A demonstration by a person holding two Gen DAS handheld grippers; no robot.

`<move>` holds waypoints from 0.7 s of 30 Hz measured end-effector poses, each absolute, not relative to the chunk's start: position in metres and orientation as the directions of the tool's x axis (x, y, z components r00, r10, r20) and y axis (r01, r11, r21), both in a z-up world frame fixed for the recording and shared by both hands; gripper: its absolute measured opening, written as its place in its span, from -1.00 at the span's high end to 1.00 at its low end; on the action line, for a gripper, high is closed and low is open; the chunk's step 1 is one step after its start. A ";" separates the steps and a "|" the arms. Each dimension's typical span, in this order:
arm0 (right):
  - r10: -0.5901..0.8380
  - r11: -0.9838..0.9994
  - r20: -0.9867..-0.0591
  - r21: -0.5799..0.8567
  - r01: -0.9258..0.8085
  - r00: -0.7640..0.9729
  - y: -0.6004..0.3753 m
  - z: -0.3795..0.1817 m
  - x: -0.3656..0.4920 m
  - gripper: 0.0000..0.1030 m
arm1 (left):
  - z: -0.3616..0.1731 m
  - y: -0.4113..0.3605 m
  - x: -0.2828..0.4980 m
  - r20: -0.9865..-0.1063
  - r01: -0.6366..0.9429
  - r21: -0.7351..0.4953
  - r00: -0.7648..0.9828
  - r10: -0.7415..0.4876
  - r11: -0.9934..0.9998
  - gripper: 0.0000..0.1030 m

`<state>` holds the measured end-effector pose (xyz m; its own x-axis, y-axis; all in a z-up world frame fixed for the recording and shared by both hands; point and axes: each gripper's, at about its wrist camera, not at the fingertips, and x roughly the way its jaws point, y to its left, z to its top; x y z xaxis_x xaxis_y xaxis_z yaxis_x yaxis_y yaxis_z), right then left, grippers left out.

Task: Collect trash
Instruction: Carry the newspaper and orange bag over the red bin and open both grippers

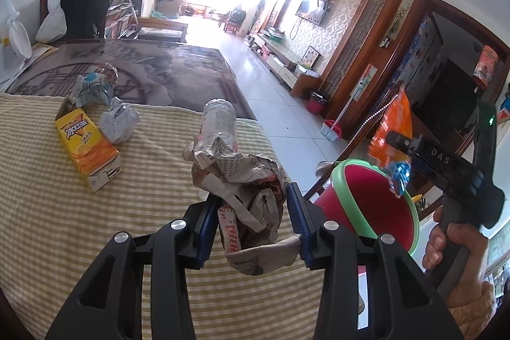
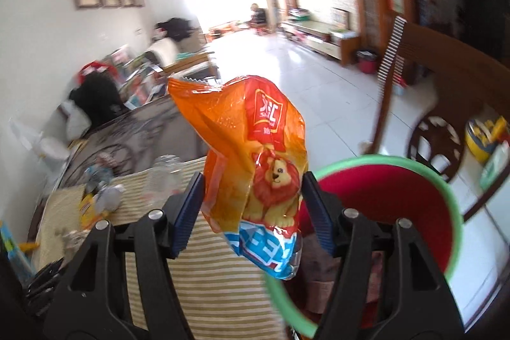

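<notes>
The right tool (image 2: 251, 212) is clamped on a crinkled orange foil snack bag (image 2: 255, 168) printed with a lion, but its pads look barely pressed in. The bag hangs just short of the red plastic bin with a green rim (image 2: 446, 199), which sits ahead and to the right of it. If the grip loosens here, the light bag could flutter onto the striped cloth surface (image 2: 216, 276) instead of into the bin. The left tool (image 1: 251, 222) is clamped on a loose wad of crumpled printed paper (image 1: 248, 196), the bin just to its right; a dangling flap could catch on the rim.
</notes>
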<state>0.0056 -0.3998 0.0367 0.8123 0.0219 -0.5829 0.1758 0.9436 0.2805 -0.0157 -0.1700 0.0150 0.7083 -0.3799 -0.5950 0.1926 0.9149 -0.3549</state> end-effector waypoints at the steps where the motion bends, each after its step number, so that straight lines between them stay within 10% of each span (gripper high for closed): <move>1: 0.000 0.935 -0.593 0.285 0.209 0.806 -0.411 0.034 0.004 -0.20 | 0.015 -0.171 -0.014 -0.596 0.195 -0.355 0.706 -0.382 0.914 0.24; 12: -0.093 0.886 -0.667 0.283 0.367 0.740 -0.462 0.010 -0.002 -0.22 | 0.010 -0.206 0.000 -0.607 0.271 -0.353 0.663 -0.439 0.896 0.24; 21: -0.213 0.810 -0.597 0.335 0.482 0.773 -0.481 0.017 -0.018 -0.90 | 0.013 -0.263 0.022 -0.598 0.382 -0.399 0.580 -0.553 0.833 0.24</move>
<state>-0.0177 -0.4810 0.0170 0.7734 -0.2129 -0.5970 0.4817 0.8097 0.3353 0.0225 -0.2635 0.0129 0.5804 -0.5526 -0.5981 0.3819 0.8335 -0.3993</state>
